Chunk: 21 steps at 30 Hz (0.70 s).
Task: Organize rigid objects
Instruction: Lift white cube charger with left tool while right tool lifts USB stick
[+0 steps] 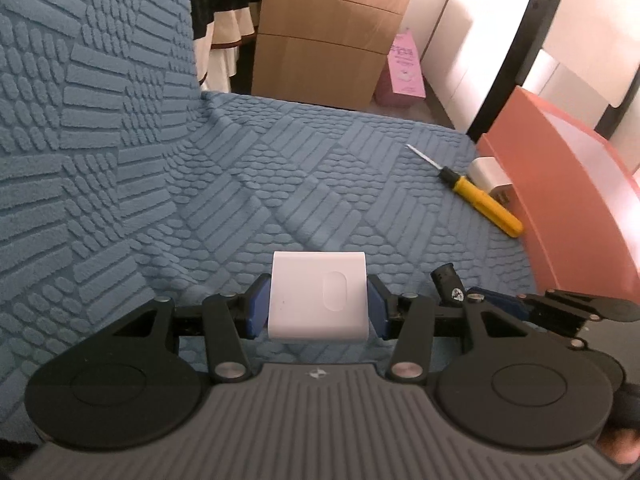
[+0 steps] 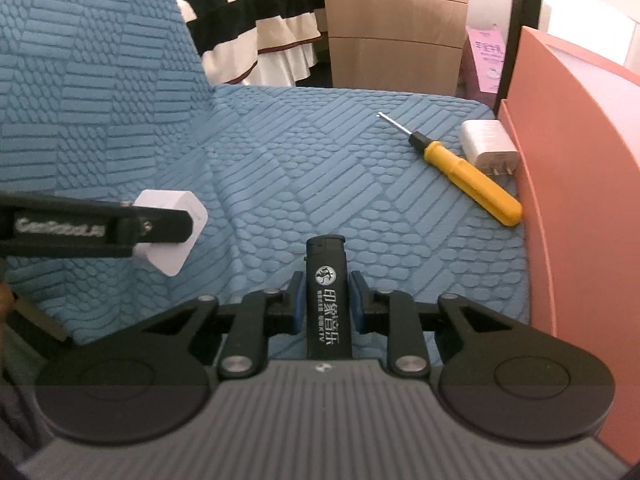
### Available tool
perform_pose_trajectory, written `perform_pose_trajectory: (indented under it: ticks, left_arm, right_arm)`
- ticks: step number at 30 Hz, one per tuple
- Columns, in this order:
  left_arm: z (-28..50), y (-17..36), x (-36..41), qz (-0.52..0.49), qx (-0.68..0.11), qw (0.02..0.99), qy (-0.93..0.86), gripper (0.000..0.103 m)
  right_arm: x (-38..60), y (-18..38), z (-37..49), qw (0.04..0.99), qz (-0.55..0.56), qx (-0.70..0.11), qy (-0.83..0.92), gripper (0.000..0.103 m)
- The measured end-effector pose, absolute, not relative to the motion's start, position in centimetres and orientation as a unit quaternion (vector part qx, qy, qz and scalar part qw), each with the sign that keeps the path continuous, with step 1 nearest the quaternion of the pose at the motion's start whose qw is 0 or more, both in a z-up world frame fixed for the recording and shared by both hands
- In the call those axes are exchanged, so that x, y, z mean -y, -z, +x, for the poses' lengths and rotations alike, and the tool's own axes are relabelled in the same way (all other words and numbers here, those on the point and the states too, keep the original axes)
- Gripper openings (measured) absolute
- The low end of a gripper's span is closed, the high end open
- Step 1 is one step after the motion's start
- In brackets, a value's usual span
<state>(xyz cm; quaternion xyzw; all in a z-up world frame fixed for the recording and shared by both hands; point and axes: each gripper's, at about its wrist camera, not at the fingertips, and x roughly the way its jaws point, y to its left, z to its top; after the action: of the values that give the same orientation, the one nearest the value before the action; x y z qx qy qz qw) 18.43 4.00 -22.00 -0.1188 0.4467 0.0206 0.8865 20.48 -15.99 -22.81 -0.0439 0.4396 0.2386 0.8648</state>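
Observation:
My left gripper (image 1: pixel 318 304) is shut on a white rounded box (image 1: pixel 318 296) and holds it above the blue textured sofa seat (image 1: pixel 280 184). The same box (image 2: pixel 176 224) shows at the left of the right wrist view, held by the left gripper (image 2: pixel 160 228). My right gripper (image 2: pixel 326 300) is shut on a black lighter (image 2: pixel 326 300) with white print; the lighter's tip (image 1: pixel 446 280) shows in the left wrist view. A yellow-handled screwdriver (image 2: pixel 460 172) and a white charger plug (image 2: pixel 488 146) lie on the seat beside a salmon-pink bin (image 2: pixel 580 160).
The sofa backrest (image 1: pixel 80 80) rises at the left. A wooden drawer cabinet (image 1: pixel 332 32) stands beyond the seat, with striped cloth (image 2: pixel 256 12) and a pink packet (image 1: pixel 404 68) beside it. The pink bin (image 1: pixel 568 184) borders the seat's right edge.

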Motion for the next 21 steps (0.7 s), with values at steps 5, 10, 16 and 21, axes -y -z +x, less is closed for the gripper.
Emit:
perform_pose_trajectory:
  ticks: [5,10,16,21]
  left_arm:
    - [18.6,21.9,-3.2,-0.124,-0.448,0.885,-0.013,0.056]
    - [18.8,21.1,-2.1,-0.129,-0.442,0.888,-0.002,0.056]
    - [18.4,19.8,-1.2,-0.149,-0.435,0.888,0.018,0.056]
    - [18.1,18.3,0.1,-0.158,-0.427,0.89,0.037,0.056]
  right_arm:
    - [17.4,22.3,20.4,0.869,-0.03,-0.436,-0.233,0.026]
    - [18.4,21.8,20.1,0.869,-0.013,-0.435,-0.234,0.026]
    - [19.6,20.7,19.3,0.869,0.003,-0.432,-0.239,0.026]
    - [21.0,19.2,19.0,0.871,0.028,-0.429,-0.238,0.026]
